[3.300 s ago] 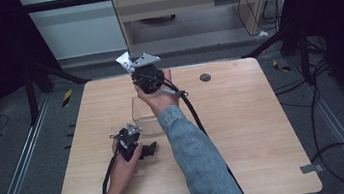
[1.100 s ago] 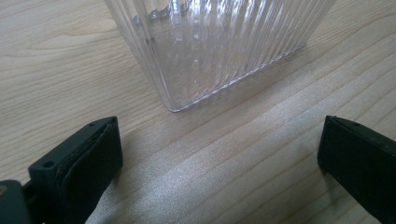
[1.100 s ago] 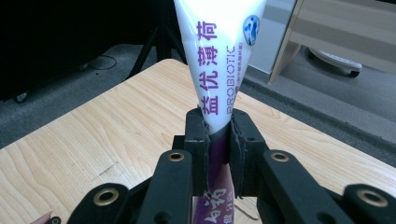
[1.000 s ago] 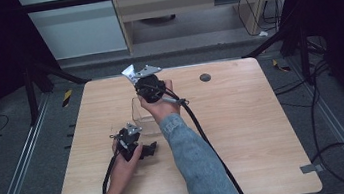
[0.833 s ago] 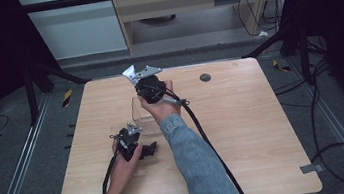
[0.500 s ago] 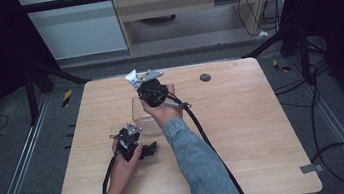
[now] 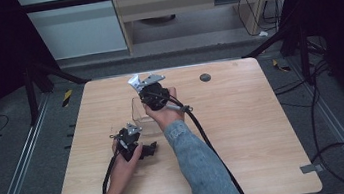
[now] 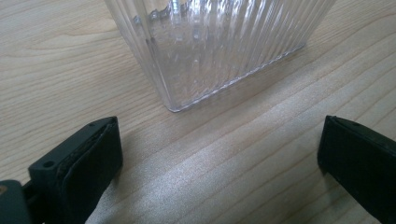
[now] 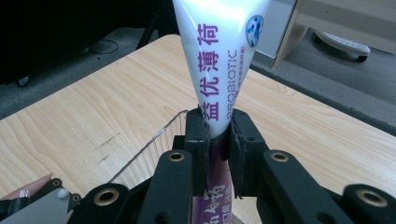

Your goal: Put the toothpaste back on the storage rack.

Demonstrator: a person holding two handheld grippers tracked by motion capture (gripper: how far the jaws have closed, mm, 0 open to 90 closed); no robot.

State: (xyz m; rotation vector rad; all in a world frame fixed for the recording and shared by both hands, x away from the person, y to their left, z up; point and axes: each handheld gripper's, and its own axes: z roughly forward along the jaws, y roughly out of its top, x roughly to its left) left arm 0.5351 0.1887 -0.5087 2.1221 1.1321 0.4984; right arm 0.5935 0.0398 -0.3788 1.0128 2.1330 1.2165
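Note:
A white toothpaste tube [image 9: 219, 56] with purple print, wide end up, is pinched in my right gripper [image 9: 218, 140], which is shut on it. In the high view that gripper [image 7: 151, 88] hangs over the far edge of a clear ribbed plastic container [image 7: 142, 113], with the tube's white end [image 7: 133, 82] poking out to the far left. The container's rim [image 9: 156, 137] lies just below the jaws. My left gripper [image 7: 131, 135] rests on the table at the container's near side. Its jaws stand wide open [image 8: 219, 158], and the container's corner [image 8: 219, 46] is just ahead of them.
The light wooden table [image 7: 245, 132] has a small dark round disc [image 7: 205, 77] near its far edge. A black cable [image 7: 211, 142] trails from the right gripper toward the near edge. Cables [image 7: 338, 150] lie on the floor at the right.
My right gripper, with the tube in it, has shifted a little toward the person and now sits over the container's far edge. The left gripper has not moved.

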